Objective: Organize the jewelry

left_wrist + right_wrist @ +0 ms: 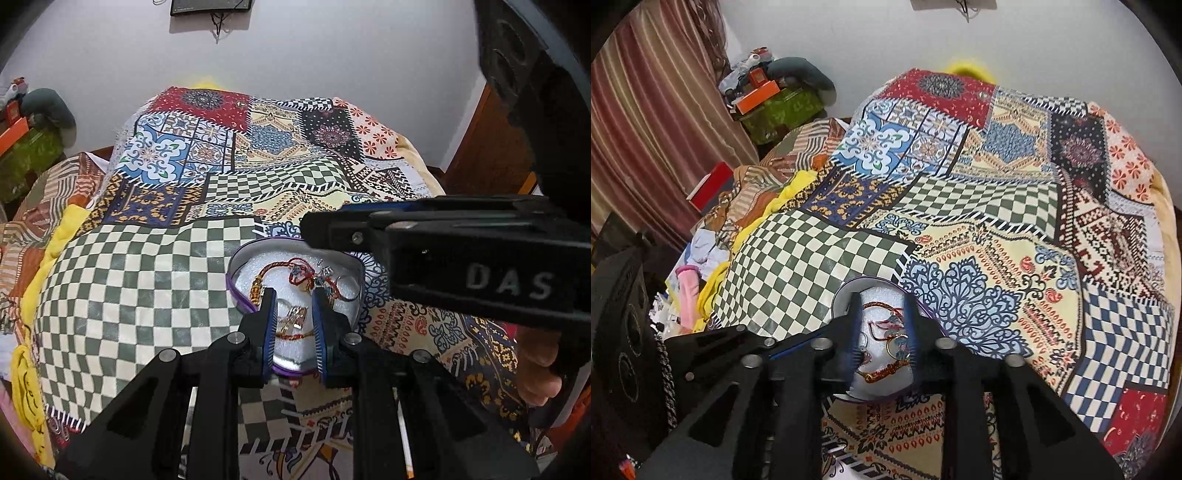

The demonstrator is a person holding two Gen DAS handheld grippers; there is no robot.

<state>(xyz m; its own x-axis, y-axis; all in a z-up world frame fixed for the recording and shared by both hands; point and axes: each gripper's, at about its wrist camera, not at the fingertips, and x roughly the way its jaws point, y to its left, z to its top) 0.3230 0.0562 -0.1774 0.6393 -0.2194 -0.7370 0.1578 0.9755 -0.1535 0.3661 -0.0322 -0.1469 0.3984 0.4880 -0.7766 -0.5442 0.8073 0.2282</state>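
Note:
A purple-rimmed tin tray [236, 291] with white foam lining lies on the patchwork bedspread. It holds red thread bracelets [295, 271], a ring [347, 290] and a gold piece [297, 317]. My left gripper [293, 295] hovers over the tray's near half, jaws open, nothing between them. In the right wrist view the same tray [839, 295] shows with thread bracelets [886, 373] and a ring [897, 345]. My right gripper [881, 299] is open over it, empty. The right gripper's body [480, 258] crosses the left view at the right.
The patchwork bedspread [147, 295] covers the bed. Piled clothes and a yellow cloth [713, 266] lie along the left side. A red box [709, 186], a green bag [783, 110] with an orange box on it and a striped curtain stand at the left. A speaker [624, 332] is near left.

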